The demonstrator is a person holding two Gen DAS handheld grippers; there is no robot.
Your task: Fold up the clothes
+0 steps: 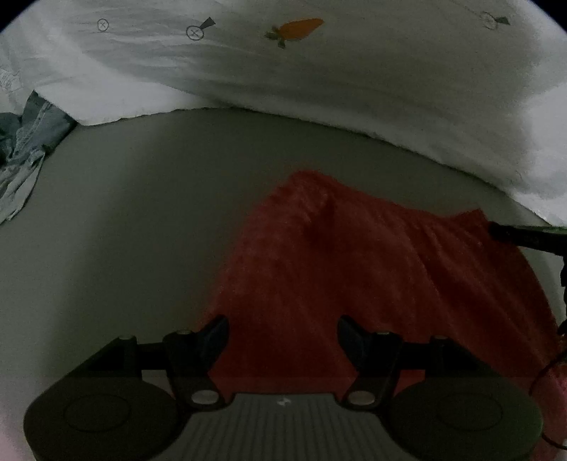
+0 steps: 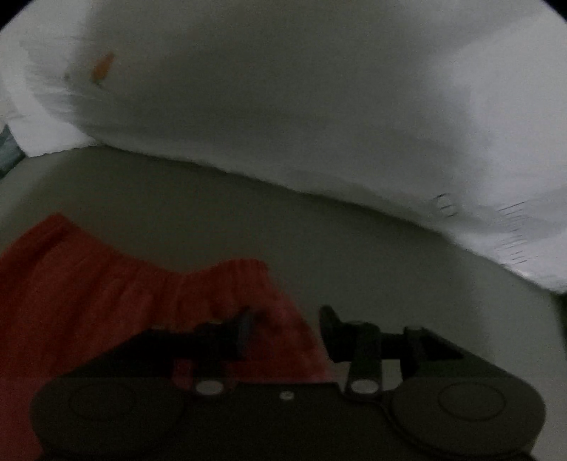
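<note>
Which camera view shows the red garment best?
The left wrist view: the red garment fills the middle, nearly whole, with its ribbed texture sharp. The right wrist view shows only its elastic end, blurred, cut by the left edge and partly behind the right gripper.

One red garment [image 1: 372, 283] spread on the bed [image 1: 124, 230], its gathered waistband edge in the right wrist view. One crumpled blue-grey garment [image 1: 24, 156] at the far left edge of the bed. One white quilt [image 1: 319, 81] heaped along the far side. On that quilt, from the left wrist: one orange carrot print [image 1: 297, 30] and three small circled-cross marks [image 1: 195, 32], two of them with a dark tail; from the right wrist, only one blurred orange print. Two claws: left claw [image 1: 282, 329], two fingers spread apart; right claw [image 2: 287, 324], two fingers likewise apart.
</note>
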